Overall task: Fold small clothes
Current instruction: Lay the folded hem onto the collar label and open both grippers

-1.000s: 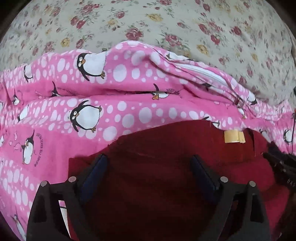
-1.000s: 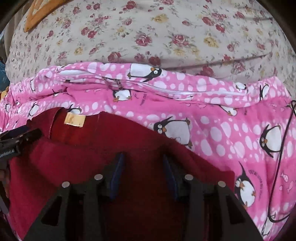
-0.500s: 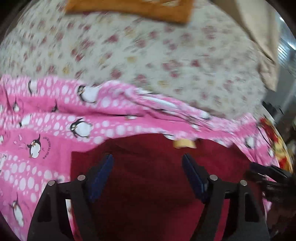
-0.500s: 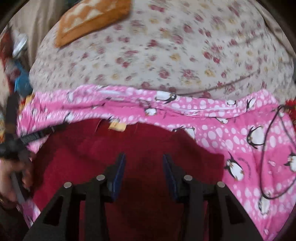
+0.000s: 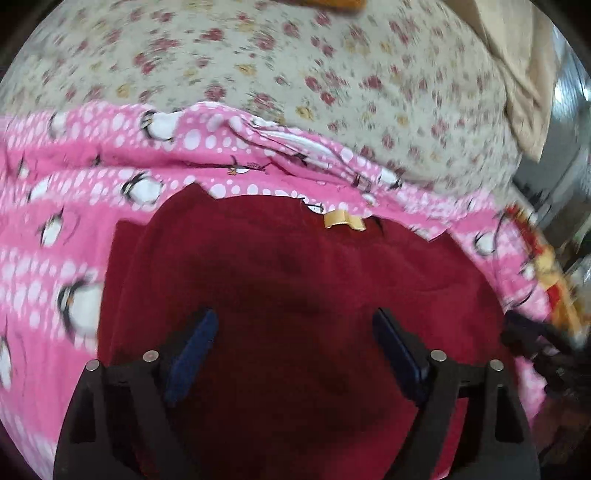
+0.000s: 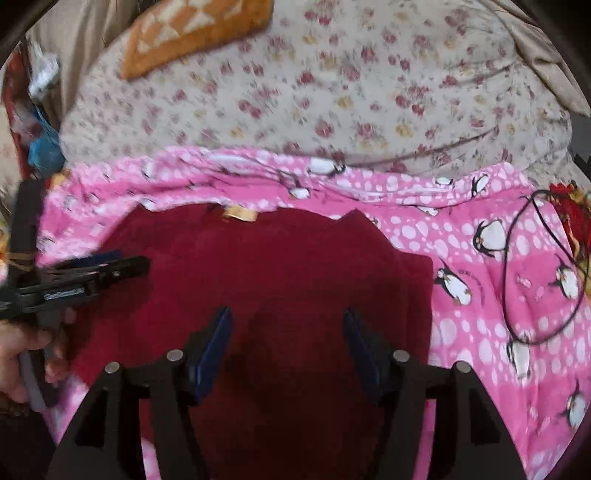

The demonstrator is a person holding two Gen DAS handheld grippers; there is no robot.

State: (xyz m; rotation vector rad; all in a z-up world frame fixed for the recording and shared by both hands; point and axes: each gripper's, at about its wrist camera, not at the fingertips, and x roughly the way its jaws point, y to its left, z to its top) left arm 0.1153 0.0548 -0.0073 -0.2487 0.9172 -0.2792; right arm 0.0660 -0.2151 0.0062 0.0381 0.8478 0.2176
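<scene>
A dark red garment with a yellow neck label lies flat on a pink penguin-print blanket. It also shows in the right wrist view, with its label. My left gripper is open and empty, above the garment's near part. My right gripper is open and empty over the garment too. The left gripper also shows in the right wrist view, at the garment's left edge.
The pink blanket lies over a floral bedsheet. An orange patterned cushion lies at the far left of the bed. A black cable loops on the blanket to the right. A beige cloth hangs at the far right.
Both grippers have pulled back and up from the garment, so more of the bed shows. The right gripper's jaws have opened wider. The red garment stays flat.
</scene>
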